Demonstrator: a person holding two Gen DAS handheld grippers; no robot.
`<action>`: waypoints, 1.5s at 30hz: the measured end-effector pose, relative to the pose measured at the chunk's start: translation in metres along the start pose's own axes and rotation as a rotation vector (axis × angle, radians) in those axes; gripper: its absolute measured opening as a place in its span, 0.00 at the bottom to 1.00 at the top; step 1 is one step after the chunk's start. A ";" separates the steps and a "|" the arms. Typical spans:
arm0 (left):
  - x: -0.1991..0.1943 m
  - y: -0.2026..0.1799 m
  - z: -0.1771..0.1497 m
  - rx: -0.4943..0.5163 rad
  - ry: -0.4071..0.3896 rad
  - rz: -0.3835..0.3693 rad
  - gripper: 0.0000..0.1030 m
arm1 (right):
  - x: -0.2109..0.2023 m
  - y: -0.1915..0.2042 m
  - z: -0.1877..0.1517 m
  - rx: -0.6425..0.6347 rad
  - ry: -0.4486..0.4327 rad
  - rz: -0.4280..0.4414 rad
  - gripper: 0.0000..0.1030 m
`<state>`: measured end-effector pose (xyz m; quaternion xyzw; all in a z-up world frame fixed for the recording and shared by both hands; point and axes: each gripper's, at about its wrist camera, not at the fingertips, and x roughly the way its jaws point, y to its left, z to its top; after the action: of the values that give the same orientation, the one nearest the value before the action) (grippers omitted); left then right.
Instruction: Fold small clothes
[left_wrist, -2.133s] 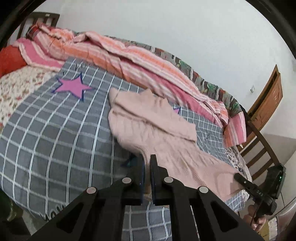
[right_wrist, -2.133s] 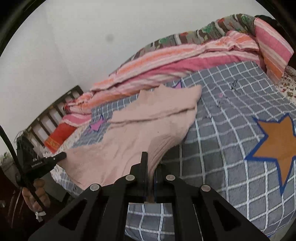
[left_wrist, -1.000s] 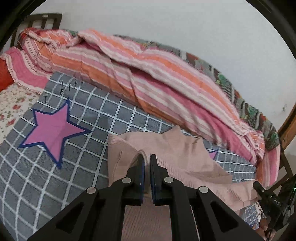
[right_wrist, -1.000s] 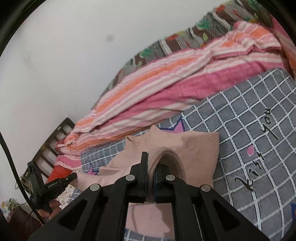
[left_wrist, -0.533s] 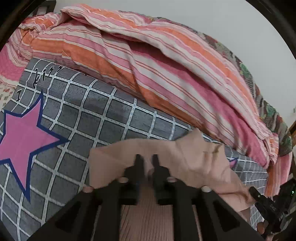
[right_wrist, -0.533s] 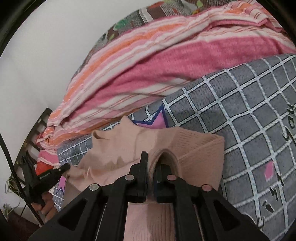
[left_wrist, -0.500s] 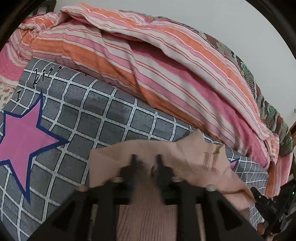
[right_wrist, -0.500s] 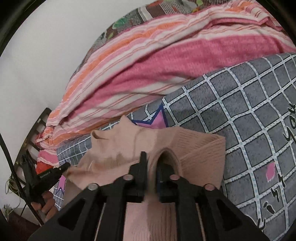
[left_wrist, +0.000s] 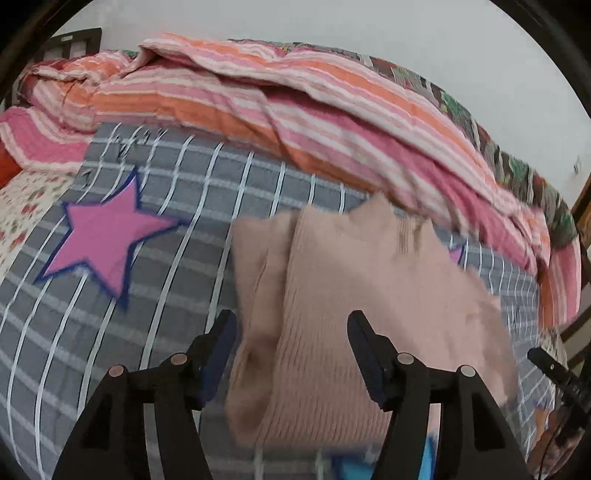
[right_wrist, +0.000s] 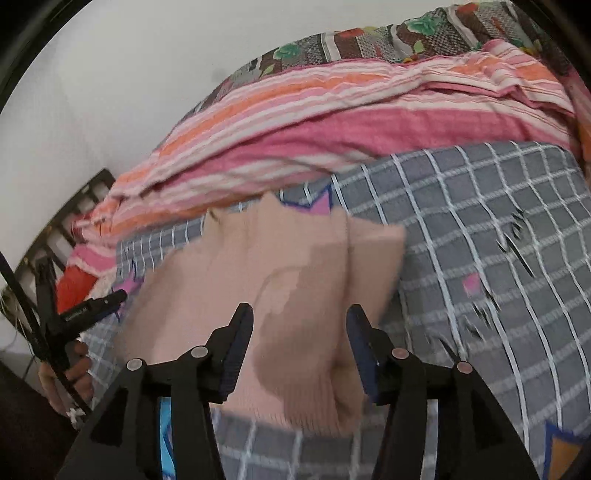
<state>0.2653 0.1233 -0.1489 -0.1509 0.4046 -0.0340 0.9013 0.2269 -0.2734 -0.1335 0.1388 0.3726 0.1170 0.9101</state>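
A pale pink knitted sweater (left_wrist: 354, 302) lies folded over on the grey checked bedspread (left_wrist: 177, 206); it also shows in the right wrist view (right_wrist: 295, 280). My left gripper (left_wrist: 288, 332) is open and empty, its jaws wide apart above the sweater's near left part. My right gripper (right_wrist: 299, 325) is open and empty too, its jaws apart above the sweater's near right part. The right gripper also shows at the right edge of the left wrist view (left_wrist: 557, 373), and the left gripper at the left edge of the right wrist view (right_wrist: 88, 310).
A striped pink and orange quilt (left_wrist: 295, 110) is heaped along the far side of the bed by the white wall. A pink star (left_wrist: 103, 236) is printed on the bedspread left of the sweater. A dark bed frame (right_wrist: 85, 206) and wooden furniture (left_wrist: 583, 214) flank the bed.
Both grippers, shut on the sweater's edge a moment ago, have opened and let it go. The sweater now lies folded on the bedspread, and both grippers have pulled back.
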 end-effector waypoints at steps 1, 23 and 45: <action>-0.003 0.003 -0.006 -0.004 0.008 -0.005 0.59 | -0.003 -0.001 -0.008 -0.005 0.013 -0.011 0.51; 0.024 0.031 -0.041 -0.221 0.036 -0.171 0.55 | 0.029 -0.019 -0.058 0.219 0.099 0.088 0.65; 0.032 0.015 -0.046 -0.088 -0.054 -0.018 0.22 | 0.069 -0.011 -0.041 0.131 0.068 -0.026 0.18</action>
<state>0.2518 0.1203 -0.2048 -0.1948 0.3799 -0.0204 0.9040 0.2467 -0.2554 -0.2098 0.1890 0.4118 0.0852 0.8874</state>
